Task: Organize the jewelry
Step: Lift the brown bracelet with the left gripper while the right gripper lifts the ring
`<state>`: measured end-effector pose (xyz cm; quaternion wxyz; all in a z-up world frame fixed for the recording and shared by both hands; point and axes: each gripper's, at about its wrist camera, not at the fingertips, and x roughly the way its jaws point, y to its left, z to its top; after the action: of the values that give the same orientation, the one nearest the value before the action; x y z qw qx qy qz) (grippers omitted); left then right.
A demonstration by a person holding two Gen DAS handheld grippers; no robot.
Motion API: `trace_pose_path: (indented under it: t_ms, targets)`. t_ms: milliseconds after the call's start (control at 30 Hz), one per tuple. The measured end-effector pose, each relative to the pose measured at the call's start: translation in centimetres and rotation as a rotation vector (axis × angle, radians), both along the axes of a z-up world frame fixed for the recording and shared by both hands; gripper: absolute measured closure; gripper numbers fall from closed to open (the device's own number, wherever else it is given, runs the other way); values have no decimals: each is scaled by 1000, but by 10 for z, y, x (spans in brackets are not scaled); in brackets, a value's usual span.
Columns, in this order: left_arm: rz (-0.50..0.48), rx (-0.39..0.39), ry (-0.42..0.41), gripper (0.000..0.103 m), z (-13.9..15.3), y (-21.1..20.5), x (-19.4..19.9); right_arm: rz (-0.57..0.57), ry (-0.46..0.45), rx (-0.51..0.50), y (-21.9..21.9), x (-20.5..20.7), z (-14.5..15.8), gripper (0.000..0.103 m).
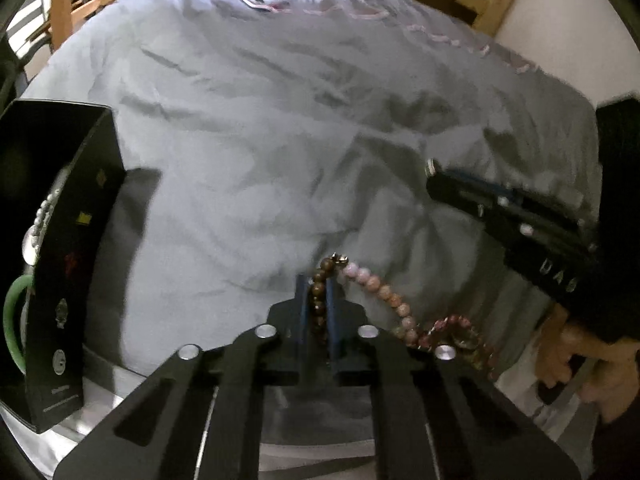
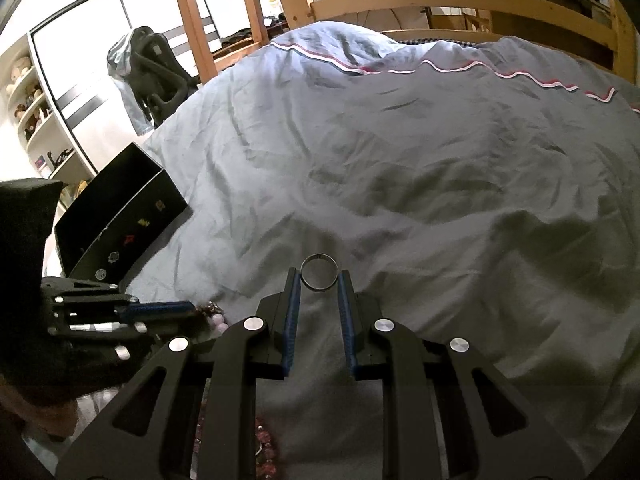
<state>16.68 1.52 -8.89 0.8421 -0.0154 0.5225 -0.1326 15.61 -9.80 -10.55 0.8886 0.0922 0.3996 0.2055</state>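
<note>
A grey-blue duvet [image 2: 400, 168] covers the bed. At its edge, to the left, lies an open black box [image 2: 120, 216] holding a green bangle [image 1: 12, 320]. The left gripper [image 1: 319, 300] has its jaws pressed onto a brown bead bracelet [image 1: 318, 304]; pink beads [image 1: 384, 292] trail from it to the right. The right gripper [image 2: 319, 280] pinches a metal ring [image 2: 319, 273] at its fingertips, above the duvet.

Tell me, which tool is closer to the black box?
Left. The left tool, shut on a brown bead bracelet, sits beside the black box; the right tool, holding a ring, is farther away.
</note>
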Motion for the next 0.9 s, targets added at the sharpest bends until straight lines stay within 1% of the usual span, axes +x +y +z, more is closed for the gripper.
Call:
trace_pose_path:
  t_ms: [100,200,300,467,700,900]
  targets:
    - [29,-43,-31,95,9,8,1,-2,-5,-1,0,-1,1,83]
    - [44,-59,-51,95,14,12,2,-4,-12,-1,0,-2,2,83]
    - [40,-61,-96,95,27,12,-2,-7,-28,-6,-1,-4,6,83]
    - [36,-91,-172,95,51,20,-10,-13,-59,-13,-1,-11,15,83]
    - [41,-115,-225,95,72,27,-17,-7,-76,-30,2,-17,19,83]
    - [55,-98,-235,95,77,31,-18,3,-93,-47,7,-26,26,83]
